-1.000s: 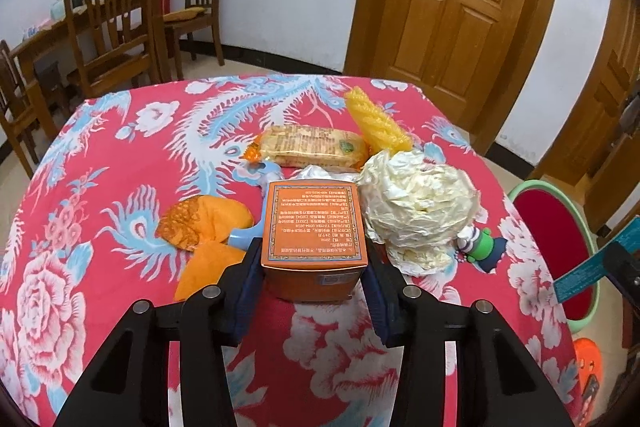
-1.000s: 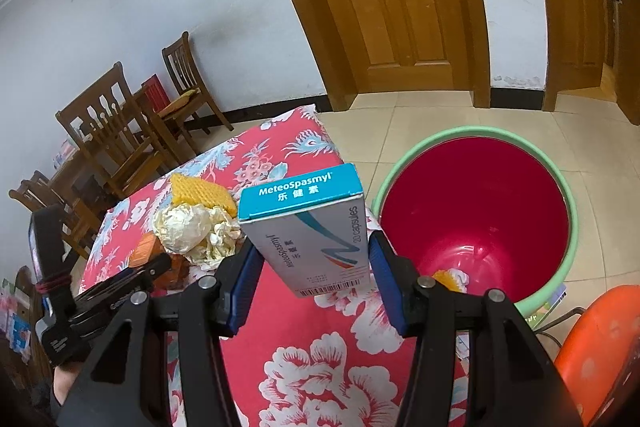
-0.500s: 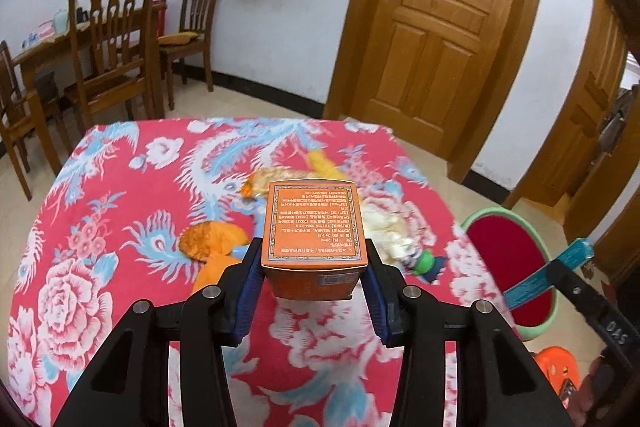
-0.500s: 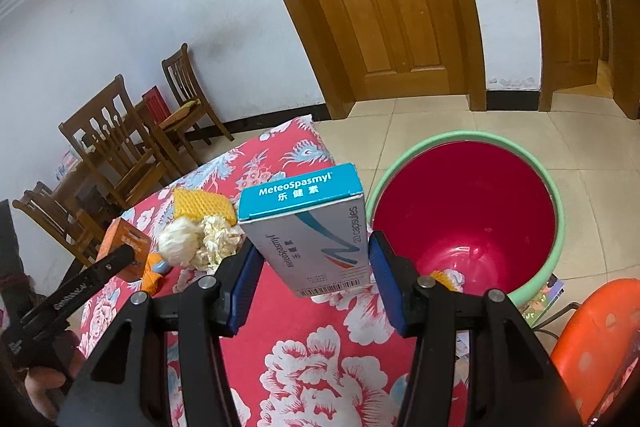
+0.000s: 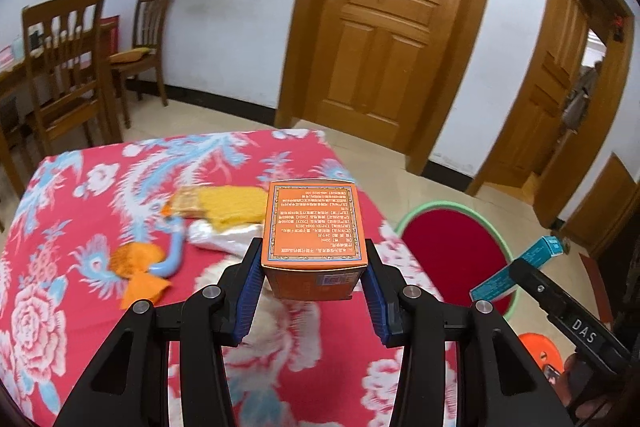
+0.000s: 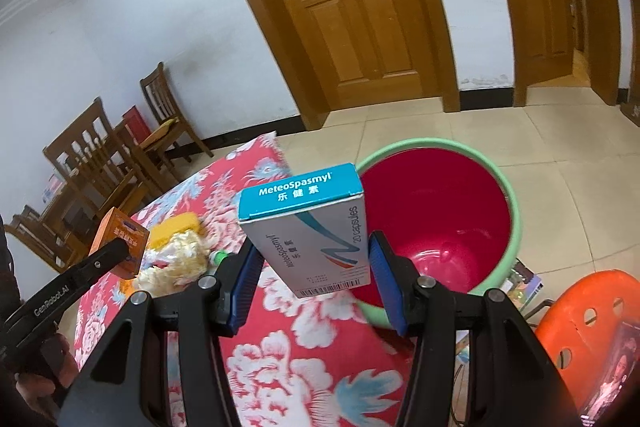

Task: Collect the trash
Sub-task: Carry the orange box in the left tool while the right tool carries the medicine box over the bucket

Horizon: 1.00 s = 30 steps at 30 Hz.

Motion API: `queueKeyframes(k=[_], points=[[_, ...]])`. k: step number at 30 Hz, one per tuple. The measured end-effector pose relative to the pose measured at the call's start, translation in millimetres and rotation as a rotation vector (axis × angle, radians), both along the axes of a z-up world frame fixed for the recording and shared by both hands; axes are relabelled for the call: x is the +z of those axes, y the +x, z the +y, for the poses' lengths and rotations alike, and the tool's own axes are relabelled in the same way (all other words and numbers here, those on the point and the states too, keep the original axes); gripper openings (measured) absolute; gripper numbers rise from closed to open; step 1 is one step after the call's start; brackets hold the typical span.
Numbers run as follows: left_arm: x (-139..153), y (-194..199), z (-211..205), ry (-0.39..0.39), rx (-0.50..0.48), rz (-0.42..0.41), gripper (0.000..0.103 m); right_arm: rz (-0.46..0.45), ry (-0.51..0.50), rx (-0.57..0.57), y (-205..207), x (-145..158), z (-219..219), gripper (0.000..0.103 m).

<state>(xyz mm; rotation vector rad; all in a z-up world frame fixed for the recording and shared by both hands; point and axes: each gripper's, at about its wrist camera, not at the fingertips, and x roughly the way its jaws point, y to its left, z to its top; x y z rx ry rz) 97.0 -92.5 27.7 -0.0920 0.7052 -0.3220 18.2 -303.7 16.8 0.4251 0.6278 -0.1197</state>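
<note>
Tool in my right hand (image 6: pixel 316 267) clamped a stiff teal-and-white capsule carton (image 6: pixel 310 231) standing upright, long axis vertical; the red bin (image 6: pixel 440 227) with its green rim gaped just ahead and right of it, so this hand was nearer; my left tool (image 5: pixel 314 285) gripped a glossy orange box (image 5: pixel 314 227) above the flowered counter (image 5: pixel 80 267), bin ahead to its right; crumpled wrappers (image 5: pixel 224 207) lay ahead on its left.

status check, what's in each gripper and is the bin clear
Left gripper shut on orange box. Right gripper shut on teal box. Red bin open, nothing blocking.
</note>
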Motion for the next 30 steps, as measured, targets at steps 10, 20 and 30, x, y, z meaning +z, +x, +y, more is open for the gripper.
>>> queueKeyframes(k=[10,20,30], points=[[-4.6,8.1,-63.6,0.02,-0.128,0.006,0.047,0.017,0.018,-0.091,-4.5,-8.2,-44.6,0.056],[-25.3,21.2,-123.0,0.049,-0.234,0.045,0.047,0.069,0.044,-0.152,-1.3,-27.4,-82.1,0.056],[-52.6,32.6,-160.7,0.085,-0.294,0.105,0.047,0.129,0.058,-0.187,4.7,-48.0,-100.3,0.056]])
